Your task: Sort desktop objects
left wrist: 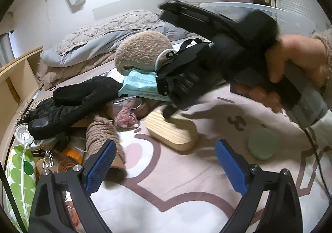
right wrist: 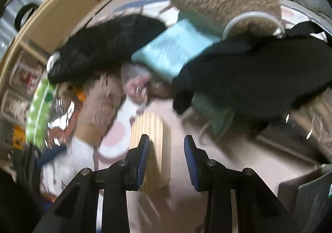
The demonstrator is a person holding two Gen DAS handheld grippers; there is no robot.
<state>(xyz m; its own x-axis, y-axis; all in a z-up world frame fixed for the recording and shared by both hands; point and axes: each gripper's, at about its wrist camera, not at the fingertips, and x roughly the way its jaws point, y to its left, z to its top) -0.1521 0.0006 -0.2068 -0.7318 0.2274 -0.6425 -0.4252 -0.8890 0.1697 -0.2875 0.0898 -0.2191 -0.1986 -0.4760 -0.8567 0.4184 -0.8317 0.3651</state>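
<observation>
On the bed, over a white sheet (left wrist: 182,187) printed with pink and brown shapes, a heap of loose things lies toward the left and the far side. Nearest the middle is a pale wooden block (left wrist: 172,131) with a ribbed top, lying flat on the sheet. The right claw (right wrist: 167,158), held in a person's hand (left wrist: 294,71), points steeply down over this block; its blue pads stand partly apart with nothing between them, the left pad in front of the block's near end in the right wrist view, and whether it touches the wood I cannot tell. The left claw (left wrist: 166,168) is low over bare sheet, jaws wide apart and empty, well short of the block. Just behind the block sit a small clear bag of pinkish bits (left wrist: 125,112) and a light blue face mask (left wrist: 141,85), the mask partly under a tan fleecy cushion (left wrist: 143,50). Left of the mask a black glove (left wrist: 83,98) stretches across the heap, and a brown knitted roll (left wrist: 103,135) lies beside the left claw's left finger. A green-dotted packet (left wrist: 20,168) is at the far left edge. To the right of the block, apart from it, a pale green round tin (left wrist: 262,143) rests on the sheet. Grey bedding (left wrist: 99,35) is bunched along the wall behind.
</observation>
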